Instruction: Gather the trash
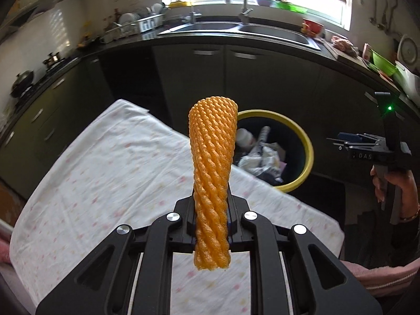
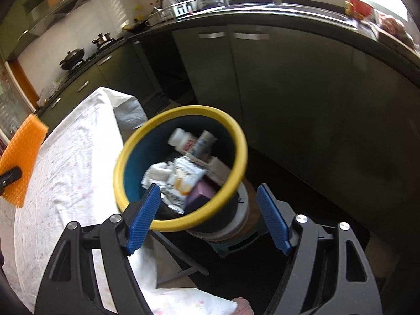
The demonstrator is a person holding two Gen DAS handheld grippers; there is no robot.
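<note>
My left gripper (image 1: 211, 210) is shut on an orange foam net sleeve (image 1: 212, 157), which stands up from the jaws above the white-clothed table (image 1: 105, 170). Beyond it and to the right sits a yellow-rimmed dark bin (image 1: 308, 144) with trash inside. In the right wrist view the bin (image 2: 240, 136) lies just ahead of my right gripper (image 2: 208, 218), which is open, its blue pads (image 2: 143, 218) wide apart with nothing held between them. Inside are a white bottle (image 2: 182, 140), crumpled wrappers (image 2: 178, 176) and a purple box (image 2: 200, 195). At that view's left edge shows the foam sleeve (image 2: 22, 157).
The bin rests on a stack of tubs and a stool (image 2: 236, 239) beside the table's edge. Dark cabinets (image 1: 262, 84), a counter with a double sink (image 1: 236, 29) and a dish rack (image 1: 139, 22) run behind. Pots (image 2: 72, 55) sit on the stove. A hand (image 1: 393, 183) holds the right gripper (image 1: 338, 141).
</note>
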